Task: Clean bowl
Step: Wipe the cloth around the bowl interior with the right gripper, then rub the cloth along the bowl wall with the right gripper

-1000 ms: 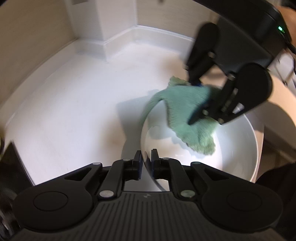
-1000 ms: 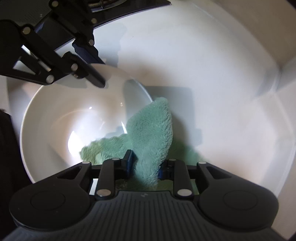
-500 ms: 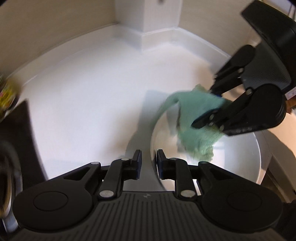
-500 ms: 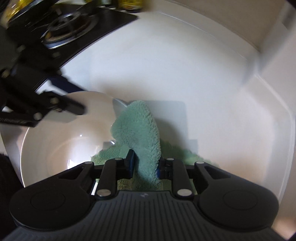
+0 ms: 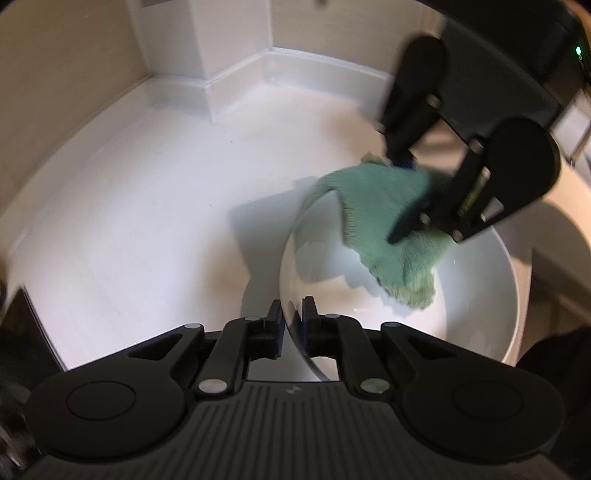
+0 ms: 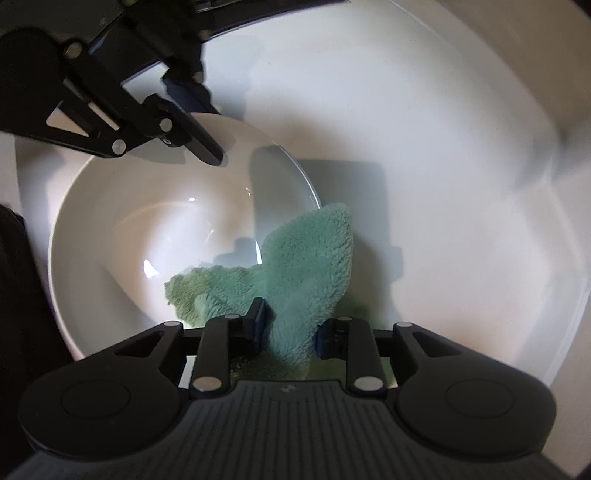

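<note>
A white bowl [image 5: 476, 317] stands on a white counter. My left gripper [image 5: 293, 314] is shut on the bowl's near rim, and it shows at the top left of the right wrist view [image 6: 207, 133]. My right gripper [image 6: 291, 325] is shut on a green fluffy cloth [image 6: 310, 266]. The cloth hangs over the rim, part inside the bowl [image 6: 122, 229] and part outside. In the left wrist view the right gripper [image 5: 402, 199] holds the cloth [image 5: 384, 221] against the bowl's far inner wall.
The white counter [image 5: 147, 229] runs to a white backsplash and a wall corner [image 5: 210, 88]. A dark hob edge [image 6: 258, 14] lies beyond the bowl in the right wrist view. A dark shape [image 5: 18, 332] sits at the left counter edge.
The cloth and my right gripper have swept along the bowl's far wall and back. My left gripper has closed tighter on the rim, and the bowl has turned slightly.
</note>
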Motion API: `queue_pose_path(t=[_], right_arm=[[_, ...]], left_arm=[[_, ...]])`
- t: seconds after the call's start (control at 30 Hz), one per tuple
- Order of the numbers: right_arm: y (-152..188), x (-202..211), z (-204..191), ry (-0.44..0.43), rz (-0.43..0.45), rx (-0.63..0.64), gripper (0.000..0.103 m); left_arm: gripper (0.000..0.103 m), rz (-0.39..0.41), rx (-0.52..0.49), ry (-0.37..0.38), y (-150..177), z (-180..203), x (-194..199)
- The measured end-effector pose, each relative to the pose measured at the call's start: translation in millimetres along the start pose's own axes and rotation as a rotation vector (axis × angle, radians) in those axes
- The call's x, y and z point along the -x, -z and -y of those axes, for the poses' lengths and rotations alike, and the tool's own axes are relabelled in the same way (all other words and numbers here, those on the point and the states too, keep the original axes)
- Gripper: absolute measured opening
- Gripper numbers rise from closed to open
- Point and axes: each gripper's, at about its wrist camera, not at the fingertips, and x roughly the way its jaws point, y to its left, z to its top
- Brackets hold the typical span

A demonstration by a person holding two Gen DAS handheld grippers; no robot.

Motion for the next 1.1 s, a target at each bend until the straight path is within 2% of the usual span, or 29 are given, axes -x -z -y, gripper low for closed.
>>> queue_pose_path(t=[0.17, 0.27, 0.4, 0.53, 0.67, 0.73, 0.87, 1.1], right_arm=[[-16, -2, 4, 0.005, 0.049, 0.066, 0.023], [-19, -1, 9, -0.005, 0.064, 0.053, 0.023], [-9, 4, 22, -0.03, 0.089, -0.07, 0.02], [10, 9, 28, -0.035, 0.11, -0.204, 0.018], [26, 18, 9, -0.029, 0.107, -0.281, 0.016], [25, 18, 4, -0.038, 0.099, -0.278, 0.016], [25, 21, 0, -0.089, 0.049, -0.208, 0.017], [4, 17, -3, -0.043, 0.014, 0.033, 0.022]], left_arm=[[0.009, -0.007, -0.058, 0.012, -2, -2, 3], [0.009, -0.006, -0.023, 0.006, -6, 1, -7], [0.016, -0.003, 0.108, -0.048, 7, 4, 4], [0.016, 0.004, 0.244, -0.074, 27, 9, 19], [0.014, 0.016, 0.29, -0.062, 35, 6, 18], [0.009, 0.007, 0.275, -0.037, 29, 0, 10], [0.008, -0.002, 0.155, 0.022, 17, -5, 2], [0.008, -0.014, -0.065, 0.042, 3, 2, -3]])
